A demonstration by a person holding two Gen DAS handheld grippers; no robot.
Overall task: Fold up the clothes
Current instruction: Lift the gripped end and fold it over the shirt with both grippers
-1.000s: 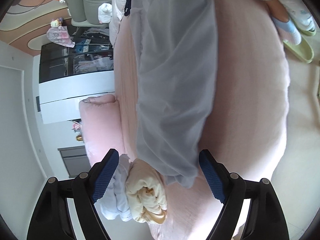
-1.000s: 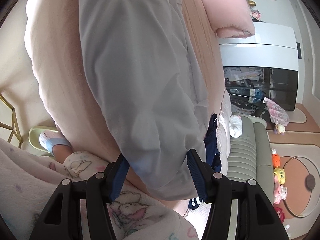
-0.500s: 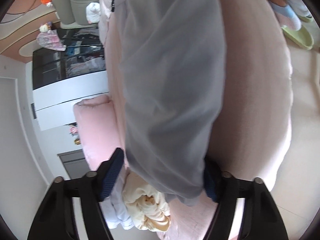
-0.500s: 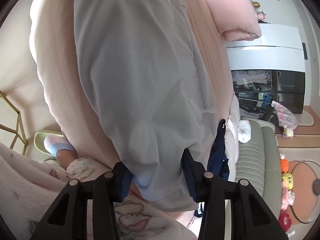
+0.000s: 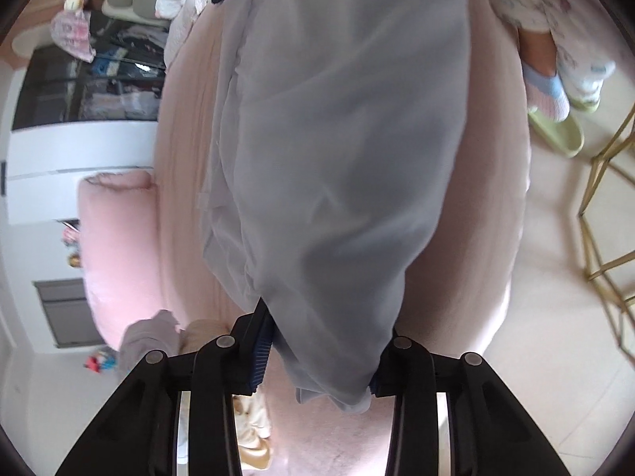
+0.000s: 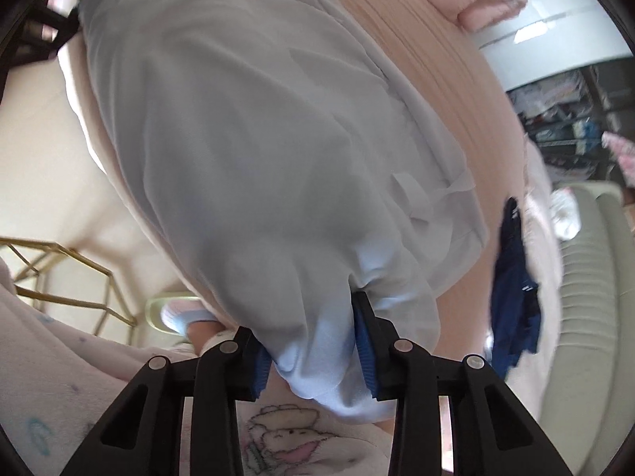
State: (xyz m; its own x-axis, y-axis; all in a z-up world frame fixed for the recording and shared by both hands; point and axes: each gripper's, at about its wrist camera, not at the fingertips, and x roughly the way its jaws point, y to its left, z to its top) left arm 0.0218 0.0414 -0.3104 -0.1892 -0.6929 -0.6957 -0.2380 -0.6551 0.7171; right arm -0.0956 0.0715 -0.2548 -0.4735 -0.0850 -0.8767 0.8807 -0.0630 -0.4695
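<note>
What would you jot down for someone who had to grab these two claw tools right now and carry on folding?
Left claw: closing on one end of the pale grey garment, cloth bunched between its blue pads.
Right claw: closing on the other end of the same garment, cloth between its pads too.
The garment lies stretched along the pink bed; a dark blue garment lies at the bed's far side, and a rolled cream bundle sits near the left claw.
Done: both ends gripped or nearly so.
Left: probably lift, fold it over and lay it flat.
</note>
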